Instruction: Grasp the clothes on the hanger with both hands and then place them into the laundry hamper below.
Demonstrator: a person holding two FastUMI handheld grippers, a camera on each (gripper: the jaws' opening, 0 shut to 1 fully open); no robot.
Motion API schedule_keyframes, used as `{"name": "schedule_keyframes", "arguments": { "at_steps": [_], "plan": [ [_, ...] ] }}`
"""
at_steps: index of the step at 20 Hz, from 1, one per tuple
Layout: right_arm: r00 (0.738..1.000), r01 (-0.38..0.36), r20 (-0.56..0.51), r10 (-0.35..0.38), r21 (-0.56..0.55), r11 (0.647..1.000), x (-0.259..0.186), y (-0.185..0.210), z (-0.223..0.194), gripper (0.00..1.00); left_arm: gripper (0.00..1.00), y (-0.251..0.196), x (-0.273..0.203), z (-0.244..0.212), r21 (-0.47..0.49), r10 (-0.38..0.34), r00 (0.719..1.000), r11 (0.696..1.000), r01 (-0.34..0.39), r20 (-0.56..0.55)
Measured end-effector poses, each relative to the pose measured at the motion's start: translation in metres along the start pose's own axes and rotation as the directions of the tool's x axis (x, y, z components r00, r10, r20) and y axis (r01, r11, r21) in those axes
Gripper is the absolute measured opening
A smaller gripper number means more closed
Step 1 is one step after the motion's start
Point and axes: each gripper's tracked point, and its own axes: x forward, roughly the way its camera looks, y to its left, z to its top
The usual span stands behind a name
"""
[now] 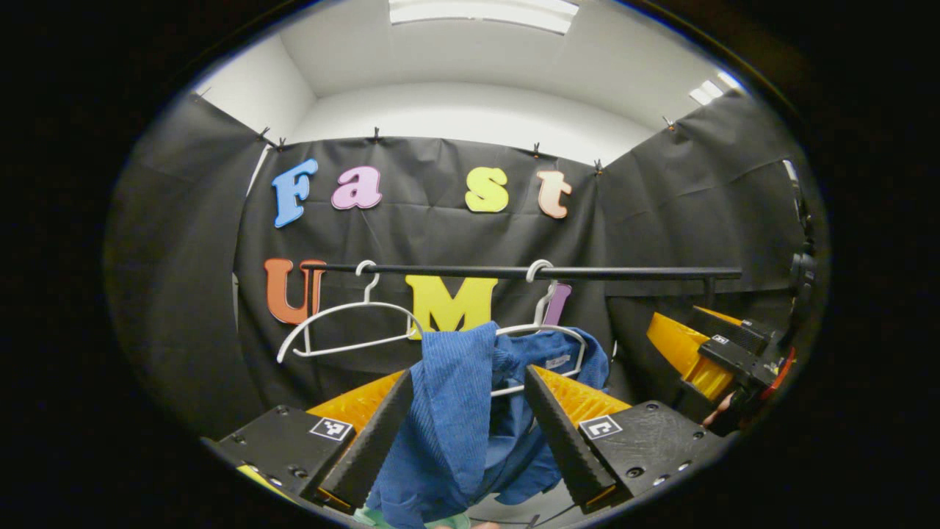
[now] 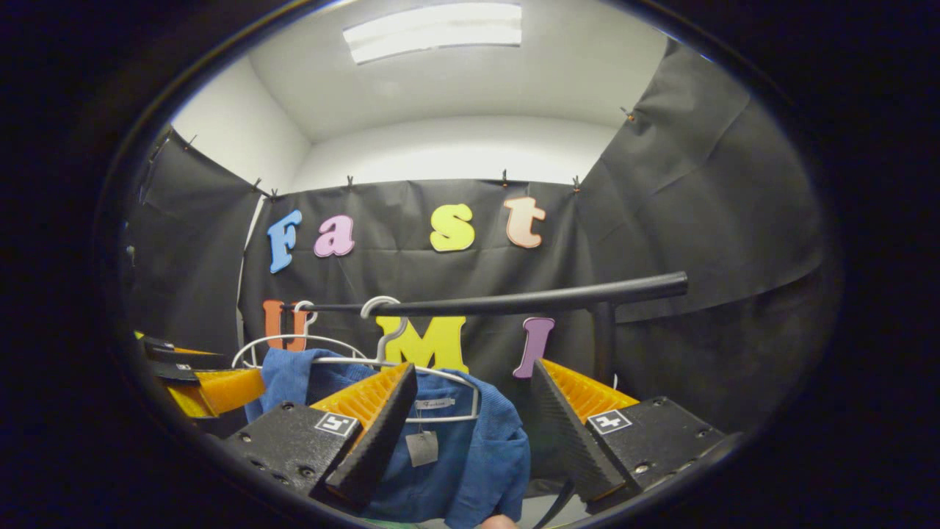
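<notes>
- Left gripper view: we look along the left gripper [image 1: 470, 433] toward a black rail [image 1: 529, 272], our landmark here. Two white hangers hook over it.
- The empty hanger [image 1: 345, 327] hangs under the rail's left part. The loaded hanger [image 1: 543, 330] hangs under its middle.
- A blue garment [image 1: 455, 419] droops below the rail. One side of it is bunched into a long fold that falls between our left fingers; the rest is draped over the loaded hanger.
- We judge the task early: the garment is on its hanger and nothing has been lowered. A pale green edge [image 1: 411, 520] at the bottom of this view may be the hamper, but we cannot be sure.
- Left jaws: spread wide. The hanging fold sits in the gap, touching or nearly touching one finger. It is not pinched.
- Right gripper view: the right gripper [image 2: 470, 433] is below the rail and in front of the garment [image 2: 455, 455], near its collar and hanging tag [image 2: 422, 448].
- Right jaws: also spread wide. The cloth lies behind the gap; we cannot tell whether either finger touches it.
- The right gripper also appears in the left gripper view, below the rail's right end [image 1: 716, 353], with a bit of a hand beneath it.
- Left to do, as we judge it: close both grippers on the cloth, free it from the hanger, and lower it into the hamper.
</notes>
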Motion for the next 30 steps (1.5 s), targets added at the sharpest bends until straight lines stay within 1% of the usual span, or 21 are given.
{"name": "schedule_keyframes", "arguments": {
  "at_steps": [1, 2, 3, 4, 6, 10, 12, 13, 14, 15, 16, 17, 19, 20, 22, 23, 24, 25, 26, 27, 30],
  "plan": [
    [1.0, 0.006, -0.011, -0.006, -0.002, 1.0, 0.003, -0.001, -0.006, 0.99, 0.96, 0.001, 0.005, -0.001, 0.008, 0.008, 1.0, 1.0, -0.008, 0.0],
    [1.0, 0.015, -0.024, -0.015, -0.003, 1.0, 0.006, -0.001, -0.012, 0.99, 1.0, 0.002, 0.01, -0.003, 0.017, 0.014, 1.0, 1.0, -0.014, -0.004],
    [0.999, 0.024, -0.038, -0.024, -0.003, 1.0, 0.008, -0.001, -0.017, 0.99, 1.0, 0.003, 0.015, -0.007, 0.028, 0.023, 1.0, 0.999, -0.023, -0.01],
    [0.998, 0.036, -0.053, -0.036, -0.002, 0.999, 0.011, -0.002, -0.023, 0.96, 1.0, 0.005, 0.021, -0.011, 0.041, 0.035, 0.999, 0.999, -0.034, -0.021],
    [0.995, 0.055, -0.08, -0.055, -0.005, 0.998, 0.019, -0.001, -0.036, 0.99, 1.0, 0.012, 0.029, -0.017, 0.061, 0.065, 0.997, 0.996, -0.063, -0.033],
    [0.983, 0.11, -0.14, -0.115, -0.043, 0.993, 0.037, -0.001, -0.066, 0.98, 1.0, 0.026, 0.047, -0.032, 0.063, 0.12, 0.991, 0.991, -0.115, -0.067],
    [0.974, 0.14, -0.172, -0.149, -0.061, 0.988, 0.048, -0.002, -0.081, 0.98, 1.0, 0.033, 0.055, -0.036, 0.061, 0.132, 0.988, 0.99, -0.128, -0.078],
    [0.969, 0.158, -0.182, -0.168, -0.067, 0.985, 0.053, -0.004, -0.088, 0.98, 0.96, 0.038, 0.059, -0.037, 0.06, 0.136, 0.987, 0.99, -0.131, -0.083],
    [0.963, 0.178, -0.194, -0.189, -0.073, 0.981, 0.058, -0.007, -0.094, 0.98, 1.0, 0.041, 0.064, -0.038, 0.058, 0.131, 0.988, 0.99, -0.126, -0.085],
    [0.957, 0.196, -0.203, -0.208, -0.078, 0.978, 0.064, -0.009, -0.098, 0.96, 0.96, 0.044, 0.069, -0.038, 0.057, 0.126, 0.988, 0.991, -0.122, -0.087],
    [0.95, 0.216, -0.211, -0.229, -0.084, 0.973, 0.07, -0.013, -0.106, 0.97, 0.97, 0.047, 0.075, -0.039, 0.057, 0.124, 0.989, 0.991, -0.119, -0.084],
    [0.944, 0.234, -0.218, -0.248, -0.088, 0.968, 0.075, -0.015, -0.11, 0.96, 1.0, 0.048, 0.08, -0.04, 0.057, 0.116, 0.99, 0.992, -0.112, -0.082],
    [0.928, 0.275, -0.23, -0.293, -0.106, 0.955, 0.083, -0.021, -0.12, 0.95, 0.99, 0.049, 0.09, -0.04, 0.066, 0.096, 0.992, 0.994, -0.09, -0.085],
    [0.921, 0.293, -0.232, -0.313, -0.116, 0.949, 0.088, -0.024, -0.123, 0.92, 0.96, 0.052, 0.097, -0.039, 0.075, 0.088, 0.993, 0.994, -0.082, -0.084],
    [0.91, 0.33, -0.218, -0.354, -0.137, 0.934, 0.101, -0.034, -0.126, 0.89, 0.92, 0.061, 0.106, -0.038, 0.079, 0.095, 0.992, 0.993, -0.088, -0.085],
    [0.904, 0.35, -0.204, -0.375, -0.147, 0.925, 0.105, -0.038, -0.125, 0.88, 0.88, 0.061, 0.111, -0.038, 0.072, 0.095, 0.992, 0.993, -0.089, -0.088],
    [0.898, 0.37, -0.194, -0.396, -0.157, 0.916, 0.107, -0.042, -0.127, 0.84, 0.82, 0.061, 0.112, -0.039, 0.068, 0.1, 0.991, 0.993, -0.095, -0.086],
    [0.891, 0.384, -0.192, -0.411, -0.165, 0.909, 0.109, -0.045, -0.13, 0.84, 0.82, 0.064, 0.116, -0.039, 0.075, 0.114, 0.99, 0.991, -0.108, -0.082],
    [0.886, 0.394, -0.194, -0.422, -0.169, 0.904, 0.109, -0.045, -0.134, 0.82, 0.85, 0.062, 0.119, -0.039, 0.078, 0.118, 0.99, 0.991, -0.112, -0.076],
    [0.882, 0.398, -0.196, -0.428, -0.174, 0.901, 0.112, -0.045, -0.138, 0.81, 0.78, 0.063, 0.123, -0.04, 0.085, 0.122, 0.99, 0.99, -0.116, -0.073],
    [0.865, 0.421, -0.212, -0.455, -0.185, 0.888, 0.114, -0.051, -0.149, 0.77, 0.78, 0.064, 0.127, -0.047, 0.112, 0.163, 0.984, 0.982, -0.155, -0.07]
  ]
}}
